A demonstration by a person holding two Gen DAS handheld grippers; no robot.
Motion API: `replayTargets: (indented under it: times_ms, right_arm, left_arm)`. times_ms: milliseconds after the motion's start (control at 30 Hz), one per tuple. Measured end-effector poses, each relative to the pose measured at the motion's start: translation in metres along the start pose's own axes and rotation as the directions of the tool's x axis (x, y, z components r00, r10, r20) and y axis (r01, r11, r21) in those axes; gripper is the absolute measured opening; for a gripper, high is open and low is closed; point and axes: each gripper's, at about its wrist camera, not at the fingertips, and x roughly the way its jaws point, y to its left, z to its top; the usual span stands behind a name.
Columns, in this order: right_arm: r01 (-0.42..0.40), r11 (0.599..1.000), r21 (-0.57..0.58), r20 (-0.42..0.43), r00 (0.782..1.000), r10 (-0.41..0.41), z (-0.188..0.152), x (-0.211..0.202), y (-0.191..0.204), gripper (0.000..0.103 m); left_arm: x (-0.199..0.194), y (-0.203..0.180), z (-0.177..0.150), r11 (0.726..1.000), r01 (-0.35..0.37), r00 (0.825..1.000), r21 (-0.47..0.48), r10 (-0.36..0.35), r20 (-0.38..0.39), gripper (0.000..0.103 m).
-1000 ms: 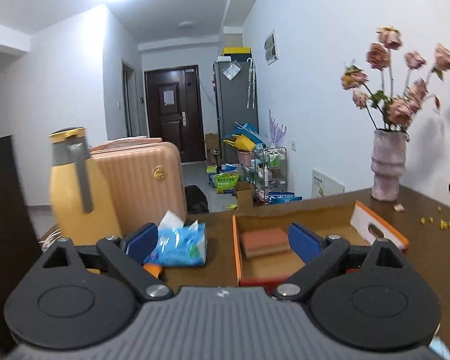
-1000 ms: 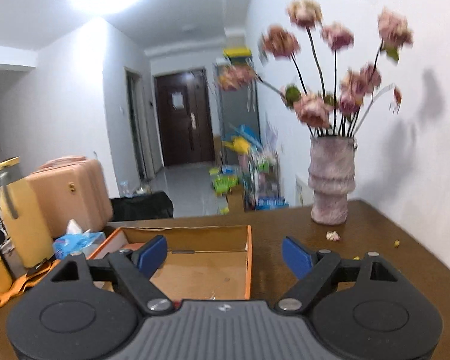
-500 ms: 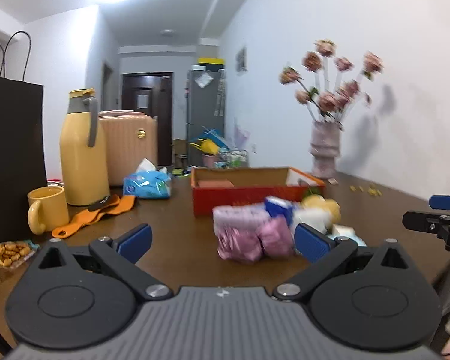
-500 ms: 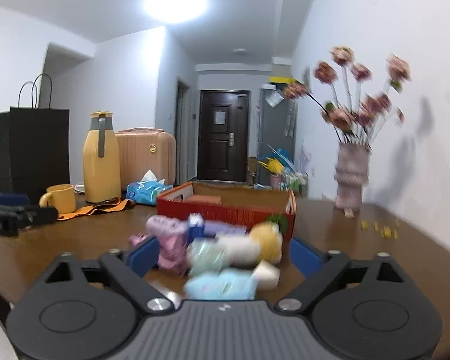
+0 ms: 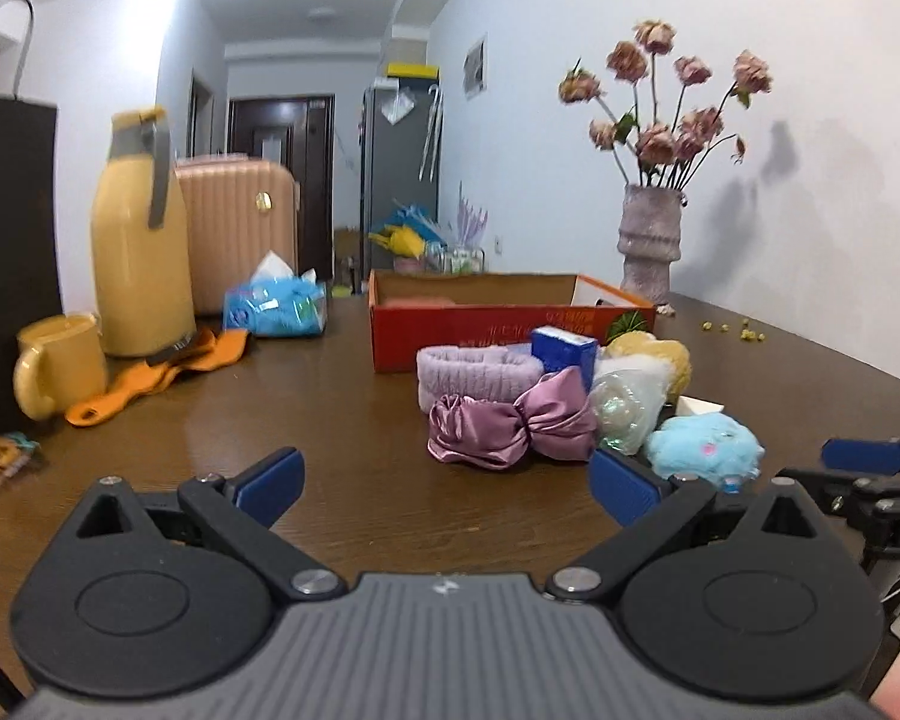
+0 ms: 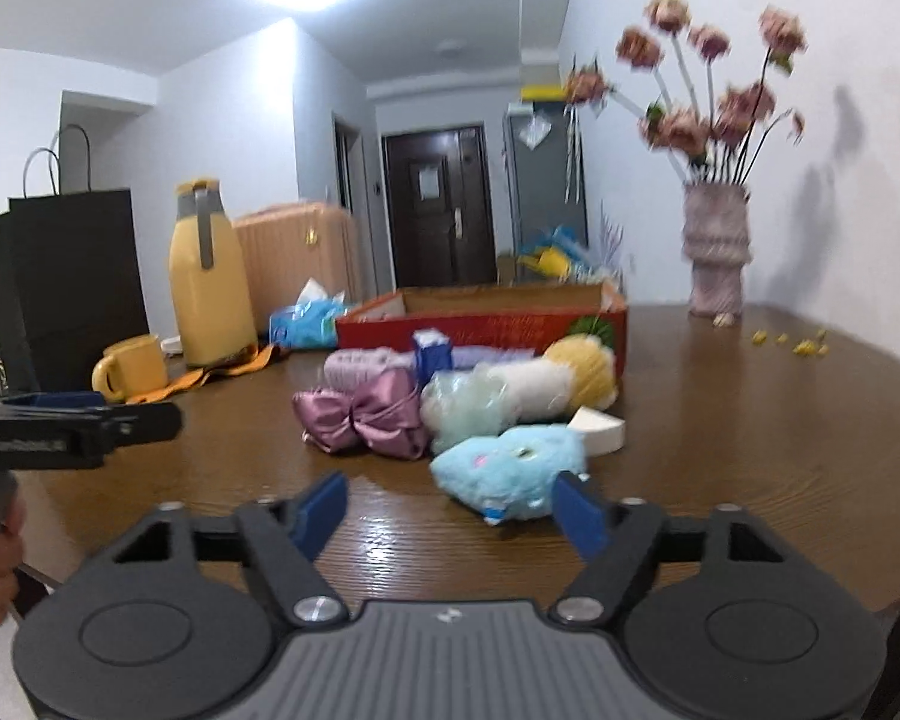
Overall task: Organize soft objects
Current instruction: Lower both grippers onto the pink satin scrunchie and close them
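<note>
Two grippers over a brown table (image 5: pixel 342 420), both low at its near edge. Left gripper (image 5: pixel 444 483): jaws spread wide, only bare tabletop between them. Right gripper (image 6: pixel 450 510): jaws closing, pads apart; the blue plush toy (image 6: pixel 510 468) sits just ahead, between the tips, and contact is not discernible.

Hard to read: soft items lie heaped and overlapping. The satin bow (image 5: pixel 510 420) covers the front of the lilac headband (image 5: pixel 474 369); the small blue carton (image 5: pixel 564 351) is half buried behind them. The clear-wrapped bundle (image 6: pixel 468 405), white fluffy item (image 6: pixel 540 387) and yellow fluffy ball (image 6: pixel 588 366) press together, edges blurred. The white wedge (image 6: pixel 600 429) is partly behind the plush.

Container: red cardboard box (image 5: pixel 486 324) just behind the heap, open-topped. From this low angle its floor is hidden; one pinkish item (image 5: pixel 420 301) barely shows above the rim in the left view.
</note>
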Motion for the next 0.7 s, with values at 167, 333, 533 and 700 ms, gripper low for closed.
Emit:
replayTargets:
  times_ms: [167,333,533,700]
  right_arm:
    - [-0.068,0.998,0.007,-0.012,0.998,0.068,0.031,0.044,0.009,0.052]
    - [-0.097,0.995,0.027,-0.013,0.995,0.097,0.065,0.108,0.017,0.045]
    - [-0.074,0.996,0.042,-0.076,0.994,0.077,0.077,0.167,0.019,0.025]
    - [-0.14,0.989,-0.053,-0.106,0.985,0.133,0.054,0.138,0.034,0.013]
  left_arm:
    - [0.052,0.018,0.022,0.994,0.041,0.997,-0.103,-0.047,-0.061,0.092]
    - [0.112,0.04,0.043,0.971,0.102,0.983,-0.218,-0.132,-0.131,0.076]
    - [0.156,0.056,0.034,0.943,0.111,0.941,-0.314,-0.201,-0.273,0.038]
    - [0.124,0.057,0.015,0.932,0.174,0.924,-0.317,-0.266,-0.274,0.02]
